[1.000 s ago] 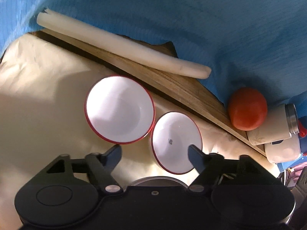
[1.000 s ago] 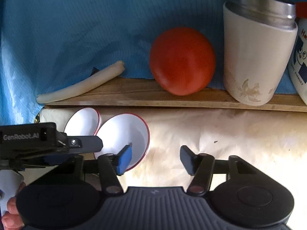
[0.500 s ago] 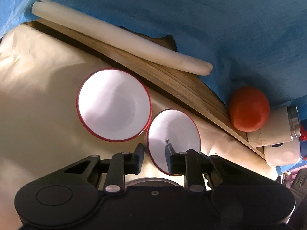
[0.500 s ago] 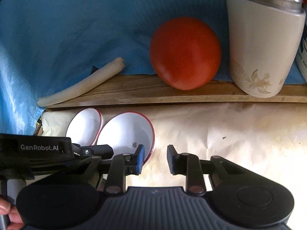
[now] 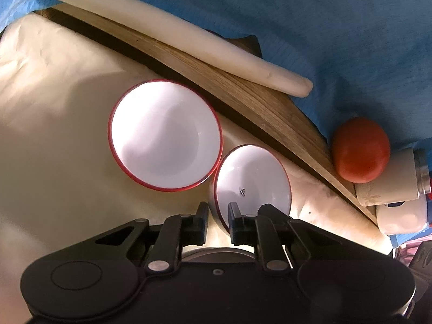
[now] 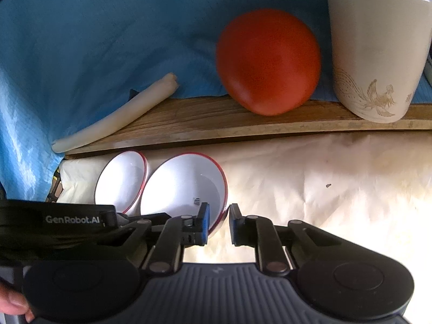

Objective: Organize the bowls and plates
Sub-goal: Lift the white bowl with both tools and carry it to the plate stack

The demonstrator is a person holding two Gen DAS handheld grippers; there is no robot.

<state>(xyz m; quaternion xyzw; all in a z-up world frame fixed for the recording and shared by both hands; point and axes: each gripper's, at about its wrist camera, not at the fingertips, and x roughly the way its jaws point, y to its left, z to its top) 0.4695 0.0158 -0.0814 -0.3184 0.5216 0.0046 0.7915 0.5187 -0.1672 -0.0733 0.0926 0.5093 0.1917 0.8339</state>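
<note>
Two white bowls with red rims stand on the pale cloth, touching each other. The small bowl (image 5: 252, 181) is straight ahead of the left claw (image 5: 218, 216), and the big bowl (image 5: 165, 135) is ahead and to its left. The left claw's jaws are closing with the near rim of the small bowl between them, pads about touching. The right claw (image 6: 218, 220) is also closing on this bowl's rim, from the other side. Both bowls look stiff, light, glossy and probably slippery, and I think they can chip. The rim edge is the good place to hold, with a firm but gentle pinch.
</note>
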